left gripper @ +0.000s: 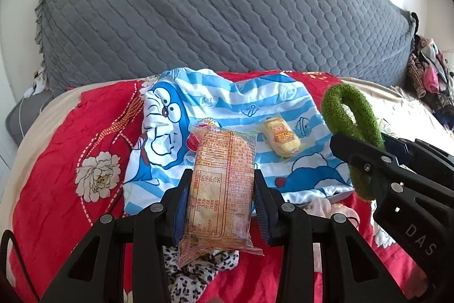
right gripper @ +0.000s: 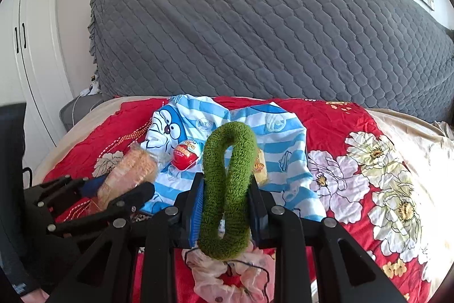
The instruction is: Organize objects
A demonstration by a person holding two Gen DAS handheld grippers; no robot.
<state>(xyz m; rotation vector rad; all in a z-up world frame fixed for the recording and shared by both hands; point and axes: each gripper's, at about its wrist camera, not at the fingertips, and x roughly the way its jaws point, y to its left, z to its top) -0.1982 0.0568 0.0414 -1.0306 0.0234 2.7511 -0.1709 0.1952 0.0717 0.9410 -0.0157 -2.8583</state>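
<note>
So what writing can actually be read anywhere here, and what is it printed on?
"DAS": raised letters on the body of the right hand-held gripper, seen from the left wrist.
"451100": on the back label of the snack packet held in the left hand-held gripper; the rest of its small print is too fine to read.
Yellow snack pack: red label, too blurred.
Red egg-shaped pack: lettering too blurred.

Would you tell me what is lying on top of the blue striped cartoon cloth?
On the cartoon cloth lie a yellow wrapped snack and a red egg-shaped toy. What lies under the cloth is covered.
</note>
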